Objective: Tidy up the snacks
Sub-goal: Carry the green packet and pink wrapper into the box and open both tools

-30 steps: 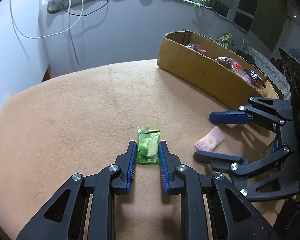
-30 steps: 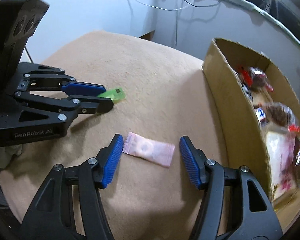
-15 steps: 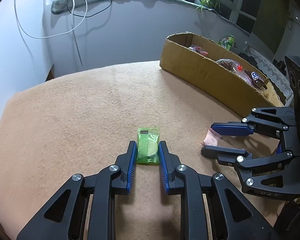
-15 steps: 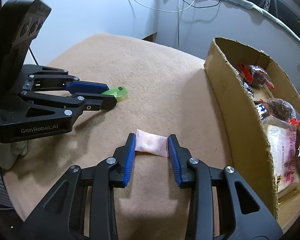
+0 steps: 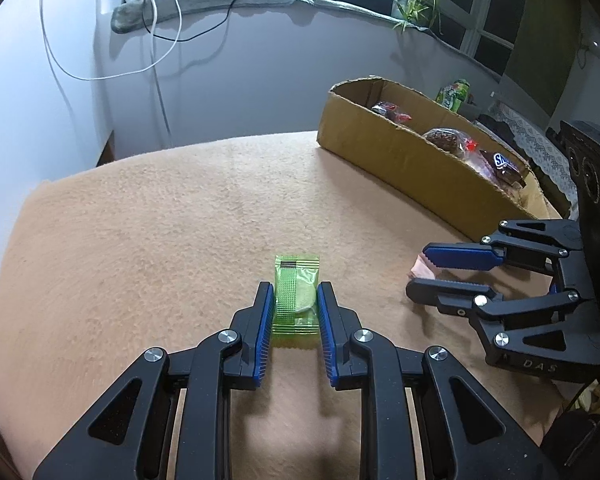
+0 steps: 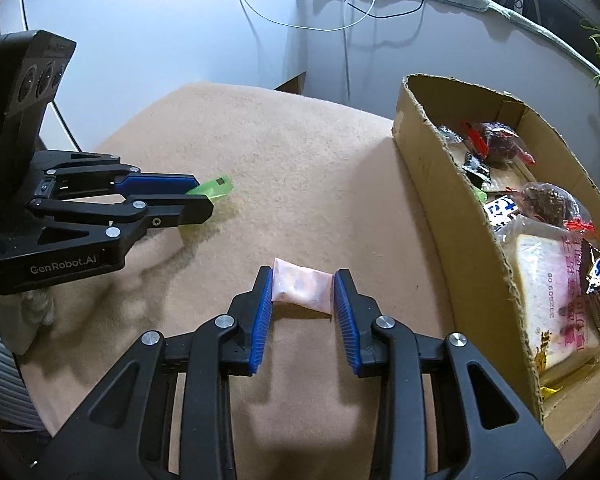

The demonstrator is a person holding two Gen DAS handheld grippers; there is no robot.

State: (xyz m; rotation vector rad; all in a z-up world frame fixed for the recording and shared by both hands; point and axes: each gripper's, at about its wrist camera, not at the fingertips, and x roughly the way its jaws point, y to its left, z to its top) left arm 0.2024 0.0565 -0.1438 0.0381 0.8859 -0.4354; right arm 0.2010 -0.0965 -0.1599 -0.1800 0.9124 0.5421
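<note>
Tan fleece over the worktop (image 5: 140, 240), seen from the left wrist: left gripper (image 5: 293, 312) angled down, jaws clamped on the long sides of a green snack packet (image 5: 296, 292) lying flat on the cloth. Off to the right, right gripper (image 5: 440, 276) low over the fleece, a sliver of pink wrapper showing between its blue pads. Beyond it, an open cardboard box (image 5: 400, 156) at the far right edge, wrapped snacks already inside. White cable looping down the grey wall behind.

From the right wrist: jaws closed on the two short ends of a pink snack packet (image 6: 302, 290), pads pressing it, packet resting on the fleece. Cardboard box just to the right, near wall close beside the gripper, holding a bagged bread slice, chocolate bars and dark pastries in clear wrap. Left gripper at far left, green packet poking out past its fingertips (image 6: 192, 180).

Step in hand, by the look of it: a double pickup, both packets gripped but neither clearly off the cloth. Next move likely a lift clear of the fleece, then a carry over the box's near wall, high enough to clear the torn cardboard rim, and a release onto the snacks inside. Pink packet with the short trip; green one well apart from the box, needing to cross the worktop.
</note>
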